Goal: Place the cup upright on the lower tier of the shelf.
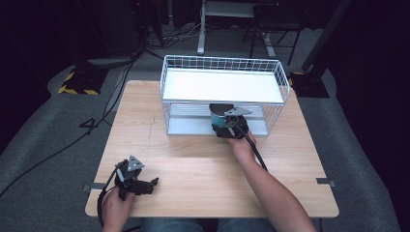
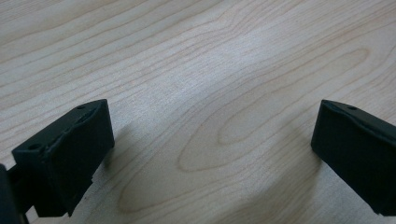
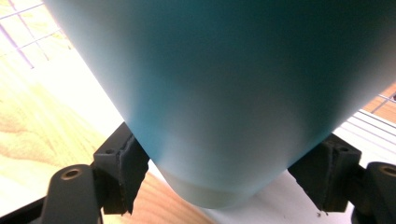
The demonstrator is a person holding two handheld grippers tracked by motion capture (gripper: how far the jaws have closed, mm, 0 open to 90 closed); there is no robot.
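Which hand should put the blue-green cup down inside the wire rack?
The right one, most likely. Its tool already grips the teal cup at the rack's lower shelf, while the left tool sits open near the table's front edge.

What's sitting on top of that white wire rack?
Nothing lies on the white wire rack's flat top shelf. Below it, a teal cup sits at the lower level, held by the right gripper; the gripper hides its base.

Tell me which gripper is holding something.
The right gripper, at the rack's lower shelf, with its jaws closed around a teal cup. The left gripper sits open over bare table.
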